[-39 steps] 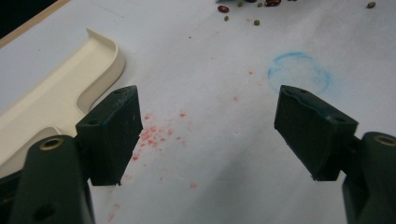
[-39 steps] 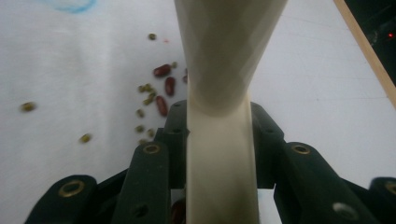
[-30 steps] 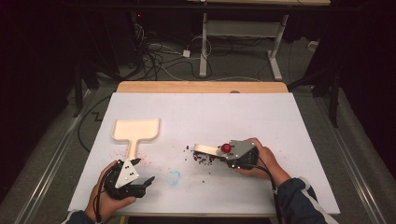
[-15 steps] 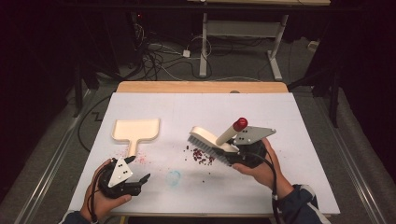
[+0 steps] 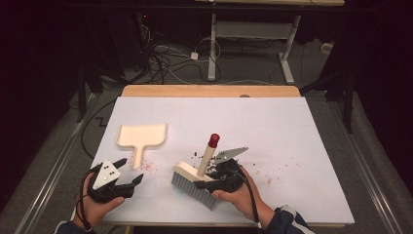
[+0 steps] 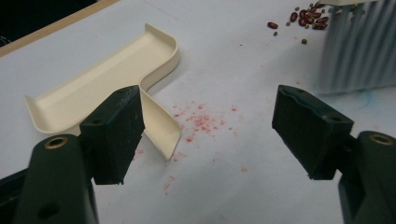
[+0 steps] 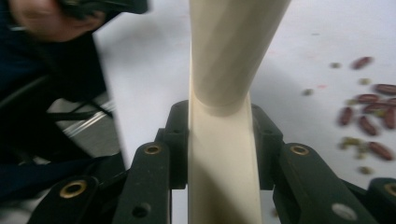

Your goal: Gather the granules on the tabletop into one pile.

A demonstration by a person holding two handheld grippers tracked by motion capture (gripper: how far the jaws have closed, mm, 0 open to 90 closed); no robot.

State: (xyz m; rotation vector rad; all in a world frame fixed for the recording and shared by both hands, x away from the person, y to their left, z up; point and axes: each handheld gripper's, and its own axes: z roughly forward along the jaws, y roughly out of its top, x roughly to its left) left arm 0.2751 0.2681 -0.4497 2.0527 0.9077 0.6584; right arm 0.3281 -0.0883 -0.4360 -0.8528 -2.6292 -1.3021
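The right gripper (image 5: 214,184) is clamping the cream base of one hand brush (image 5: 195,181), its two black jaws pressing both sides of the brush's neck in the right gripper view, where the brush handle (image 7: 233,51) is rising straight up the middle. In the high view the brush is tilting, its grey bristles (image 5: 192,190) touching the white table cover (image 5: 302,146) near the front edge and its one red-tipped handle end (image 5: 214,140) pointing up and away. The person's right hand (image 5: 238,197) is wrapping the gripper from below.

The left gripper (image 5: 127,184) is hovering with its two jaws standing wide apart and nothing between them; in the left gripper view the cover is showing through the gap. The left hand (image 5: 97,202) is holding it near the front left corner.

One cream dustpan (image 5: 142,136) is lying flat just beyond the left gripper, its handle (image 6: 161,123) pointing toward the jaws. A patch of red crumbs (image 6: 201,121) is lying beside that handle. Scattered beans (image 7: 369,116), dark red ones and a few small greenish ones, too many and too blurred to count, are lying behind and to the right of the brush.
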